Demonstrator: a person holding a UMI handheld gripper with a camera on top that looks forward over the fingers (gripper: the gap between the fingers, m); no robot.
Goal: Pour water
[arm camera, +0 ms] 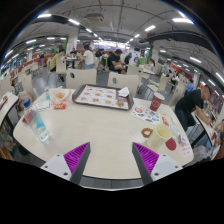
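My gripper point(112, 160) hovers above the near edge of a pale table point(100, 130), its two purple-padded fingers point(75, 156) spread wide with nothing between them. A clear plastic water bottle point(39, 125) stands far to the left of the fingers, beyond the left one. To the right, beyond the right finger, stand a pale cup point(161, 135) and a red cup point(171, 144). Another red cup point(155, 104) stands further back on the right.
A long tray point(102, 97) with food lies across the far side of the table. A small dish point(60, 97) sits at the far left, a small round item point(147, 131) near the right cups. People sit at tables behind, one in dark clothes point(188, 103) at the right.
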